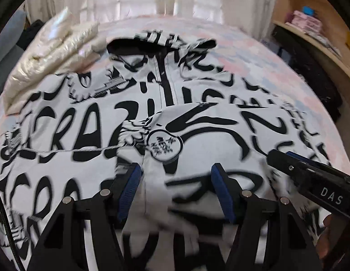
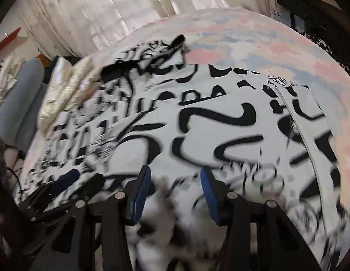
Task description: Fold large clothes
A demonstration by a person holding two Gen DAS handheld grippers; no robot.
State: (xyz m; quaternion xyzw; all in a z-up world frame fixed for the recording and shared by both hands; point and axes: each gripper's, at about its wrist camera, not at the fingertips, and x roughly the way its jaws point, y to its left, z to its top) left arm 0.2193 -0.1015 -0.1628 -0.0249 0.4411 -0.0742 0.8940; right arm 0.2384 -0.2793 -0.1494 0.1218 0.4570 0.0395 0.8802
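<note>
The left gripper (image 1: 176,180) hovers with its blue-padded jaws spread apart above the near part of the white zip-front jacket with bold black lettering (image 1: 89,133), gripping nothing. The right gripper (image 2: 175,184) is likewise spread wide and grasps nothing. The jacket lies spread, front up, on the bed with the pink and blue patterned cover (image 2: 254,36). A cream padded garment (image 1: 50,52) rests at the far left, touching it. The cloth appears light, soft and limp; it likely sags when lifted. Recommended hold: a hem or sleeve edge, pinching all layers.
</note>
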